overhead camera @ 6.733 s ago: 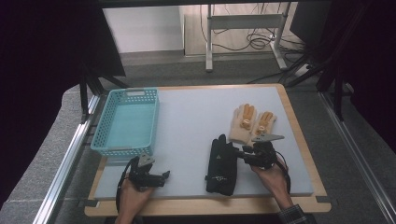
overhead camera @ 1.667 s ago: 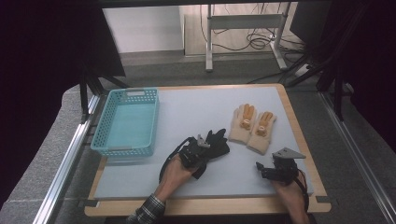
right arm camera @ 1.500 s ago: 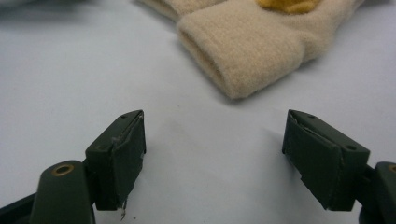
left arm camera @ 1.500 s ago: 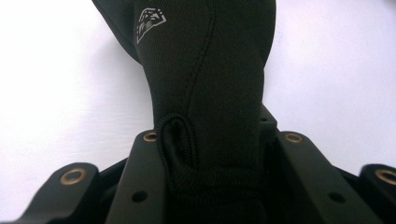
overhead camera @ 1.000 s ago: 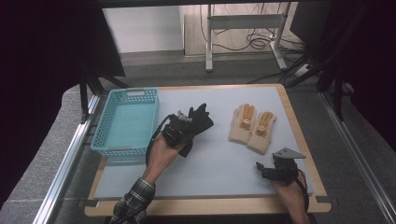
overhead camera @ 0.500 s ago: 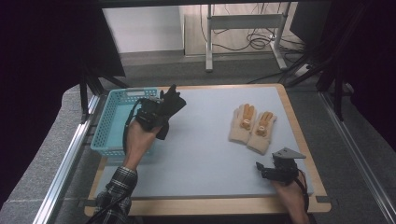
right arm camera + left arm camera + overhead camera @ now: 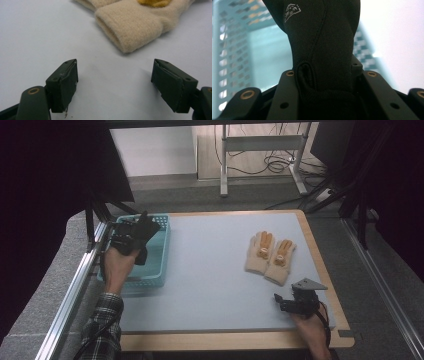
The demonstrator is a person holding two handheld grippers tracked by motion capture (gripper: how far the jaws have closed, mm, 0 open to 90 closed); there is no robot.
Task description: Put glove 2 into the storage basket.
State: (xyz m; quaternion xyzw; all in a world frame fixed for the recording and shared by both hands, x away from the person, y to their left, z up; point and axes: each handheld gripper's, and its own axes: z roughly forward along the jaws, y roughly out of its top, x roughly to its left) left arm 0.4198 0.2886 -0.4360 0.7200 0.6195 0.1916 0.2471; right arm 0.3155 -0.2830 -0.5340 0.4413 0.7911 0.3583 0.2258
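My left gripper [image 7: 131, 240] is shut on a black glove [image 7: 142, 226] and holds it above the teal basket [image 7: 150, 282] at the table's left. In the left gripper view the black glove [image 7: 322, 37] is pinched between the jaws, and the basket's mesh wall [image 7: 234, 50] lies blurred behind it. A pair of beige gloves with orange patches [image 7: 270, 255] lies flat at the right of the mat. My right gripper [image 7: 285, 302] rests near the front right edge, open and holding nothing. In its own view the right gripper [image 7: 115, 82] faces a beige cuff [image 7: 132, 27] just beyond its jaws.
A pale blue-grey mat [image 7: 210, 270] covers the wooden table. A metal rail [image 7: 75, 285] runs along the left side. Behind the table stand desk legs [image 7: 223, 170] and loose cables on the floor.
My left hand has carried the black glove from the middle of the mat leftward and away from me, to above the basket. The right gripper has stayed put.
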